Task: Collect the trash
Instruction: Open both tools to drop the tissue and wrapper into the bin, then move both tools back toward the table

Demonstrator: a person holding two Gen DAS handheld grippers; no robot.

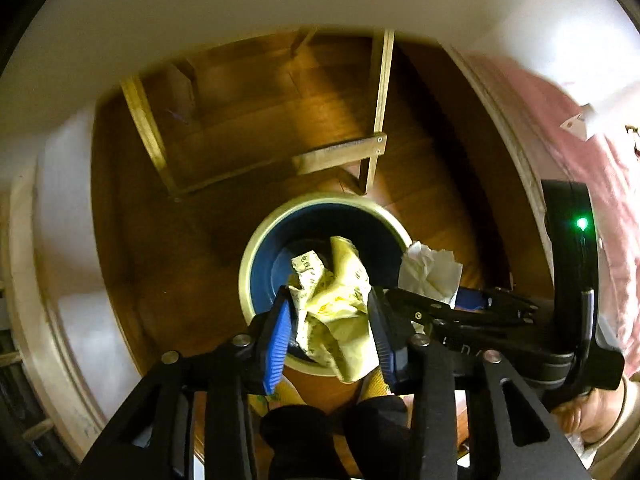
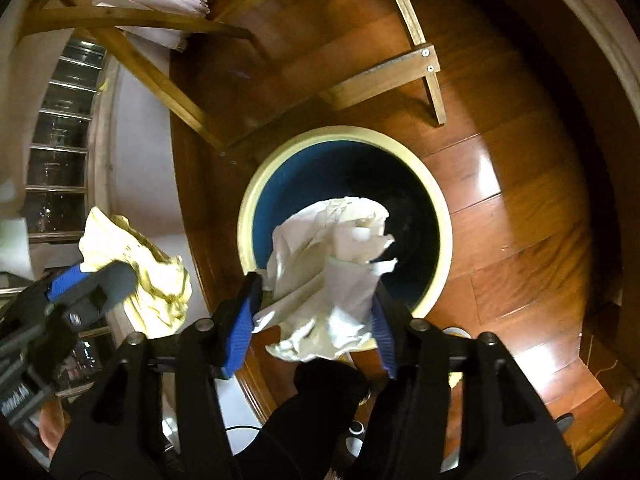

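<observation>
Presently, a crumpled yellow wrapper [image 1: 334, 312] is seen between the left gripper [image 1: 332, 336] pads, and a crumpled white paper wad [image 2: 324, 280] between the right gripper [image 2: 316, 332] pads, above the blue bin [image 2: 440, 216]. Whether the pads press cannot be told. Both items are judged light, soft and compressible; central pinching is advised.

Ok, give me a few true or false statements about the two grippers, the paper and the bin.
1. Yellow paper sits between the left gripper's fingers. True.
2. The right gripper has white paper between its fingers. True.
3. The bin is red inside. False: it is blue inside, with a cream rim.
4. The floor is carpeted. False: it is wooden boards.
</observation>
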